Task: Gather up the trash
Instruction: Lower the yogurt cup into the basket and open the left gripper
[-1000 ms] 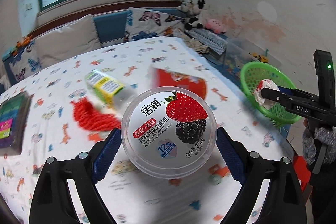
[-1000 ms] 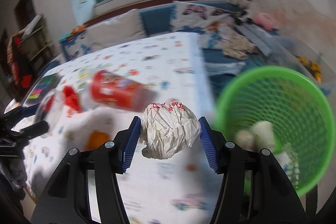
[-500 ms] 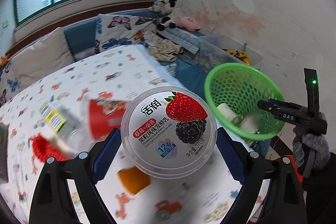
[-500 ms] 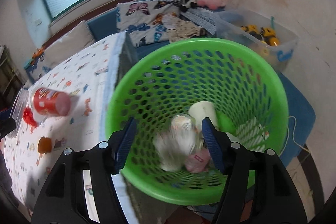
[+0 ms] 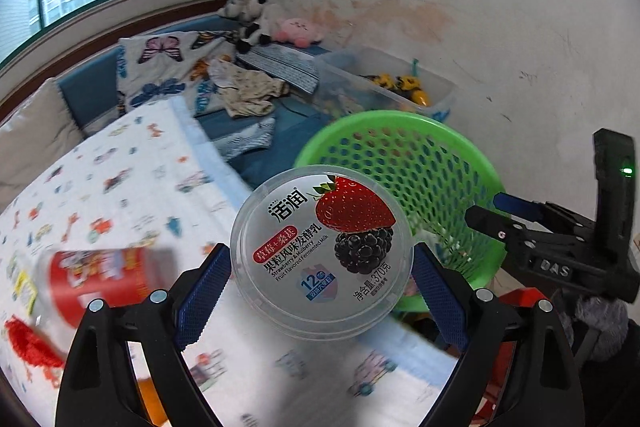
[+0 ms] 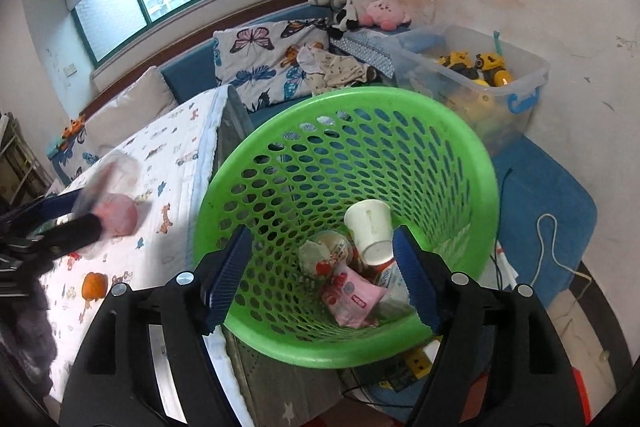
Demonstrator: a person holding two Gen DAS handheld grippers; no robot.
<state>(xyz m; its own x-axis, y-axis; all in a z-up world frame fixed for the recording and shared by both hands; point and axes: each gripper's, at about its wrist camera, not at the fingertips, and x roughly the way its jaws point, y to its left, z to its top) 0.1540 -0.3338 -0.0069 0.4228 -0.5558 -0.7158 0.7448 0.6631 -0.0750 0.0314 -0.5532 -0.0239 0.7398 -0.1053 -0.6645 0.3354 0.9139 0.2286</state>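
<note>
Both grippers now by basket [image 6: 472,147]: L fingers [image 5: 204,291] w/ yogurt tub [image 5: 322,253], R fingers [image 6: 226,273] just-opening, paper ball gone.

Green basket [image 6: 452,147] — paper cup [image 6: 370,229], wrappers [image 6: 352,293] inside

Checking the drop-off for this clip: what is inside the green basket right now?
Inside the green basket, the right wrist view shows a white paper cup, a pink wrapper and a round printed lid or cup. The trash beneath them is covered, and so is the basket's bottom.
</note>
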